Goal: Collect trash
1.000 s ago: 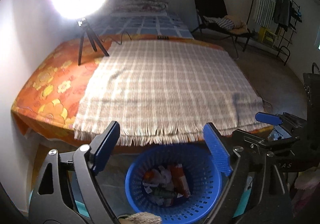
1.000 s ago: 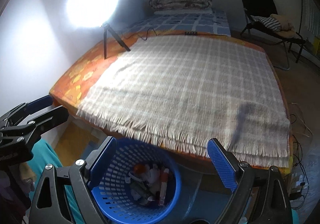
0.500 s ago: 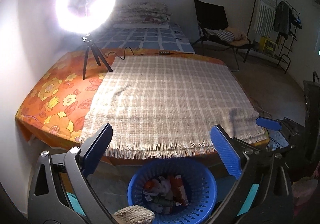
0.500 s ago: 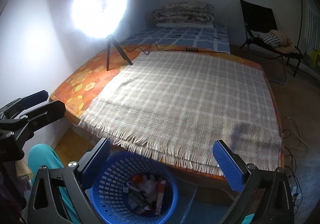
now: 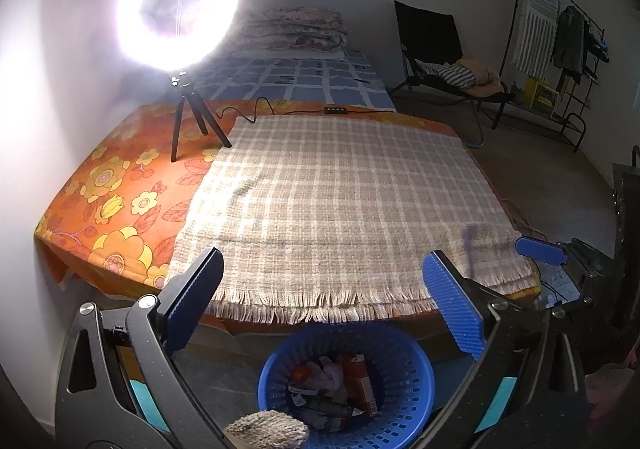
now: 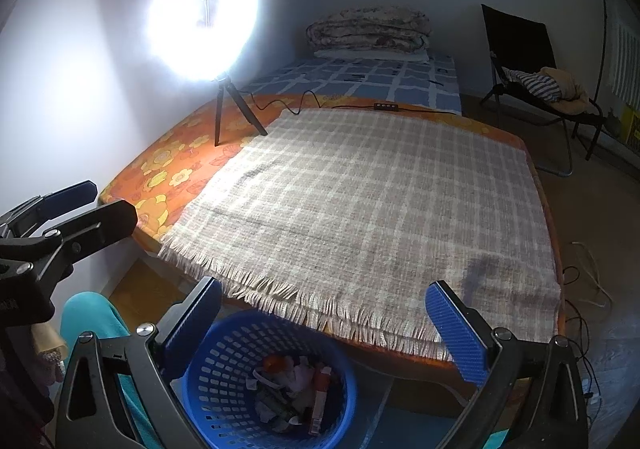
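A bed (image 5: 120, 209) with an orange flowered sheet fills most of both views, and a checked blanket (image 5: 344, 201) with a fringed edge lies spread flat over it. A lit ring lamp (image 5: 178, 5) on a small tripod stands on the bed, near its wall side. On the floor just below the fringed edge of the bed sits a blue basket (image 6: 224, 361), and the trash (image 6: 292, 389), crumpled wrappers and a red carton, lies inside it. The left gripper (image 5: 324, 301) hangs over the foot of the bed with its jaws spread wide and nothing between them. The right gripper (image 6: 324, 321) is beside it, equally wide apart and empty.
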Demonstrator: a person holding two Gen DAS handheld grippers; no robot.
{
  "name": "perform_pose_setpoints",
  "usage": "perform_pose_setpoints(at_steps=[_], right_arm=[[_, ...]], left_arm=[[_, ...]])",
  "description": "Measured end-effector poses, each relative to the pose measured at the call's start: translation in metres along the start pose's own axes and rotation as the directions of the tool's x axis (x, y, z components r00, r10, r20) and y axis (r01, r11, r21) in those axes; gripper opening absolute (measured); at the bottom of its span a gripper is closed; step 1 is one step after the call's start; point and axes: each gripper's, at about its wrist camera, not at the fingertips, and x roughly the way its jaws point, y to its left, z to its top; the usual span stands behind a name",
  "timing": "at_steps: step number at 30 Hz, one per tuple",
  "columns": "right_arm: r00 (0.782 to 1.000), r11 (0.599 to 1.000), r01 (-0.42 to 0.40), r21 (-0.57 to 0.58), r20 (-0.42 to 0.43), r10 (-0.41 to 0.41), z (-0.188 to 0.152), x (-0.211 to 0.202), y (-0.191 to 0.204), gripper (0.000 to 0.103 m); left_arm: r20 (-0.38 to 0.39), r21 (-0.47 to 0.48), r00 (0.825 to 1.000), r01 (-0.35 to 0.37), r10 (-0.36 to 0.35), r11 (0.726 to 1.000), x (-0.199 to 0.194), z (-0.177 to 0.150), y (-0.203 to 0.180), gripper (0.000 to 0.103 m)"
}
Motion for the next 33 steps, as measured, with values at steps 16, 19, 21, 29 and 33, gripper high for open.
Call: perform_pose_setpoints(at_steps=[16, 19, 21, 29, 33], right_arm=[[1.000, 1.000, 0.003, 0.024, -0.010, -0.003, 0.000, 0.003, -0.009, 0.103], [1.000, 1.000, 0.000, 0.028, -0.011, 0.000, 0.001, 0.003, -0.010, 0.103], [1.000, 1.000, 0.001, 0.025, -0.012, -0.001, 0.001, 0.004, -0.010, 0.103], [1.000, 1.000, 0.002, 0.031, -0.013, -0.001, 0.000, 0.004, -0.011, 0.103], [1.000, 0.999, 0.005, 0.034, -0.017, -0.004, -0.002, 0.004, -0.011, 0.103]], left_arm=[[-0.006, -0.002, 1.000, 0.004, -0.004, 1.000, 0.001, 0.001, -0.004, 0.102], [-0.007, -0.001, 1.000, 0.004, -0.004, 1.000, 0.001, 0.001, -0.005, 0.102], [-0.007, -0.001, 1.000, 0.005, -0.005, 1.000, 0.001, 0.002, -0.006, 0.102], [-0.005, 0.000, 1.000, 0.000, 0.000, 1.000, 0.001, 0.002, -0.006, 0.102], [-0.005, 0.000, 1.000, 0.000, 0.000, 1.000, 0.001, 0.002, -0.006, 0.102]])
